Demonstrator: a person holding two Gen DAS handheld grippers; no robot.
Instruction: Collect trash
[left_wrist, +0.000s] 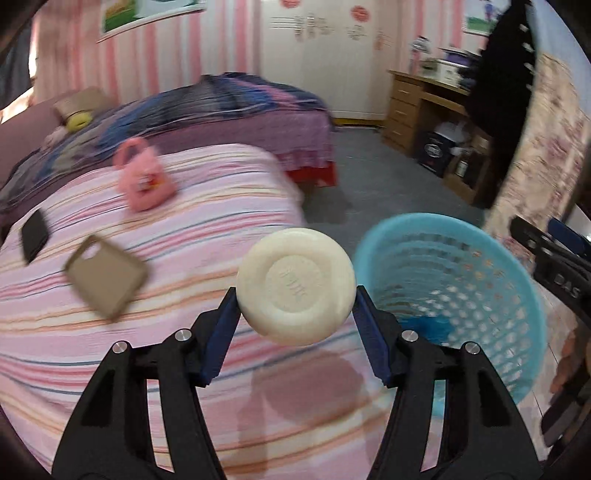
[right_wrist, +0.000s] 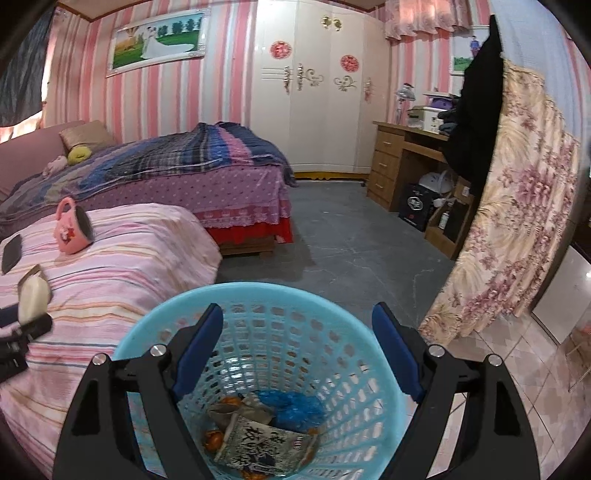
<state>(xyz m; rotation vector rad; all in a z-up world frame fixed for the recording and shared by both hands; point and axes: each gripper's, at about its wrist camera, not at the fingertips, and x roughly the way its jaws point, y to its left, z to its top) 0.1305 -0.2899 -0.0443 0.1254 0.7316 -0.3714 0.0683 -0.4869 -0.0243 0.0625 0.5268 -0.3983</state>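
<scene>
Pink-striped walls enclose a bedroom with a grey floor (right_wrist: 354, 251), a white wardrobe (right_wrist: 317, 92) at the back and a wooden desk (right_wrist: 399, 155) to its right. Nearest is a bed under a pink striped cover (right_wrist: 122, 266); on it lie a pink mug (right_wrist: 72, 227) tipped on its side, a tan phone case (left_wrist: 105, 277) and a black flat thing (left_wrist: 33, 234) near the left edge. Behind it stands a second bed with a plaid blanket (right_wrist: 192, 155).

Left tongs (left_wrist: 295, 295) are clamped on a round cream soap bar (left_wrist: 295, 286), held above the cover's right edge, beside a blue basket (right_wrist: 155, 325). Right tongs (right_wrist: 297, 325) stand apart over the basket, with wrappers (right_wrist: 258, 439) at its bottom.
</scene>
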